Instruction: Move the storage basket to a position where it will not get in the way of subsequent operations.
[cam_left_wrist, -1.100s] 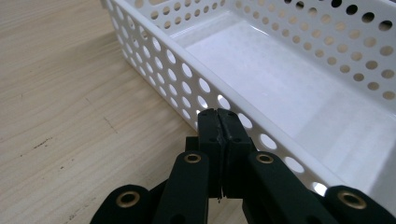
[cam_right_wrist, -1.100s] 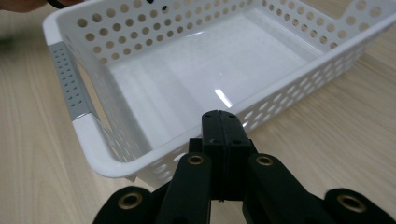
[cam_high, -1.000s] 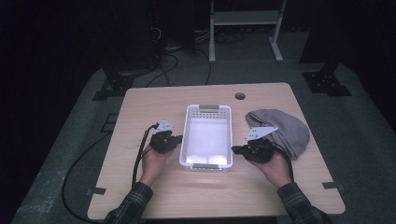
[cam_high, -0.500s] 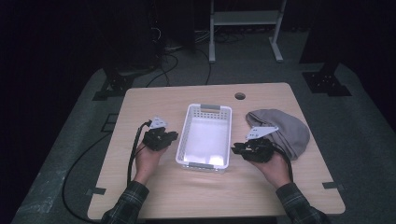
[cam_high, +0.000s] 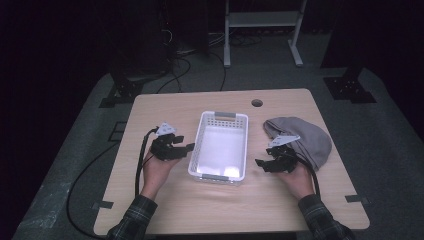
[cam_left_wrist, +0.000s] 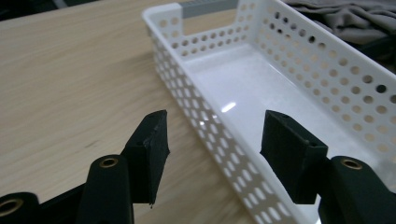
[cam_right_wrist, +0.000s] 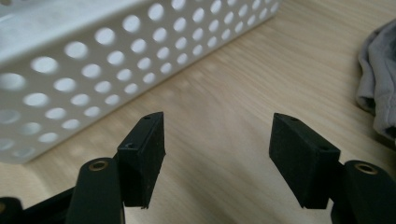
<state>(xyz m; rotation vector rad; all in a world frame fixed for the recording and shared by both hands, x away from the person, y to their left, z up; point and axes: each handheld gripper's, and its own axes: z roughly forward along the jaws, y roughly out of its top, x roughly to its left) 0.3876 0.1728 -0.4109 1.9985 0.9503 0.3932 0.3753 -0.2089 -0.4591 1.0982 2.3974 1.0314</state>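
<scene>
Basket (cam_high: 220, 145) is my landmark: white, perforated, empty, its long axis running away from me toward the table's (cam_high: 165, 107) far edge. My left gripper (cam_high: 186, 148) sits just beside the basket's left long wall, jaws spread wide and holding nothing; in the left gripper view that wall's rim (cam_left_wrist: 196, 100) passes between the two jaws, so I judge this side nearer a grasp. My right gripper (cam_high: 260, 163) hangs near the basket's right wall, toward its near corner, jaws likewise agape and empty, over bare wood. Right of the basket, beyond that gripper, lies a crumpled grey cloth (cam_high: 305, 137). I read no brand, label or writing anywhere.
</scene>
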